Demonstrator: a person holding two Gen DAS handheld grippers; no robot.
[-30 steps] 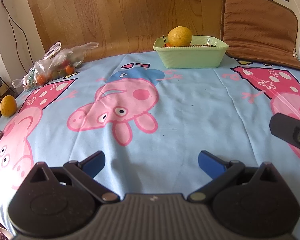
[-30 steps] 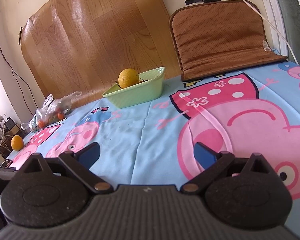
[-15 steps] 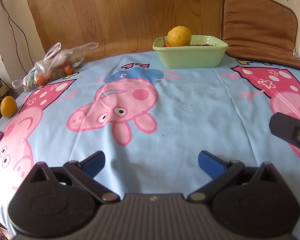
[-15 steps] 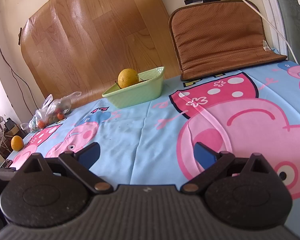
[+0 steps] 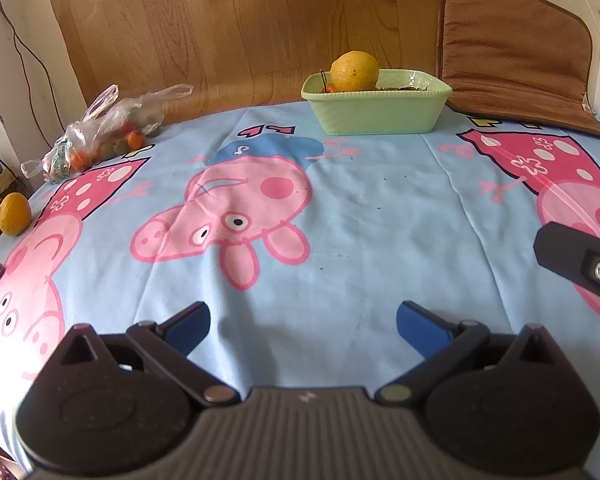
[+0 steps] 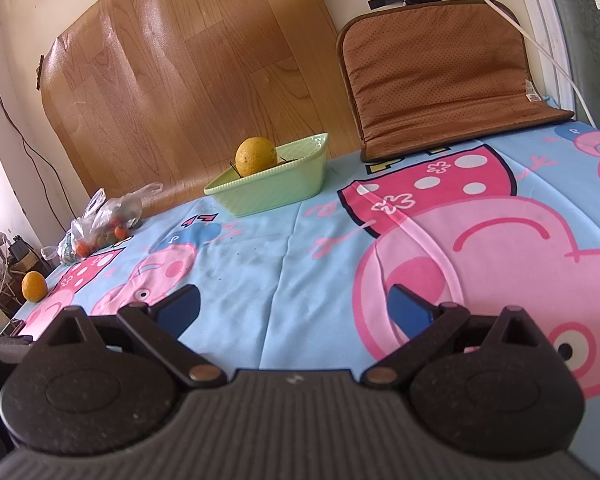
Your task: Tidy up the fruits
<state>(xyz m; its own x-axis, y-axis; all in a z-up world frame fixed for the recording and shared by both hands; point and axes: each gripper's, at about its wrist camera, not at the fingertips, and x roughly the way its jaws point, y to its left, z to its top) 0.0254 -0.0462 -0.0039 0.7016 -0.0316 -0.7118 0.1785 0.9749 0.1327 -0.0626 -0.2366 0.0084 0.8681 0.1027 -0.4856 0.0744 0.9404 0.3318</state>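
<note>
A pale green dish stands at the far side of the table with a big yellow-orange fruit and small fruit in it. A second orange fruit lies alone at the table's left edge. A clear plastic bag of small fruits lies at the back left. My left gripper is open above the cartoon-print cloth, holding nothing. My right gripper is open too, low over the cloth, empty. Part of the right gripper shows at the left wrist view's right edge.
A brown cushion leans on the wall at the back right beside the dish. A wood-pattern sheet covers the wall behind. Cables and dark clutter sit beyond the table's left edge. A white cable hangs at the right.
</note>
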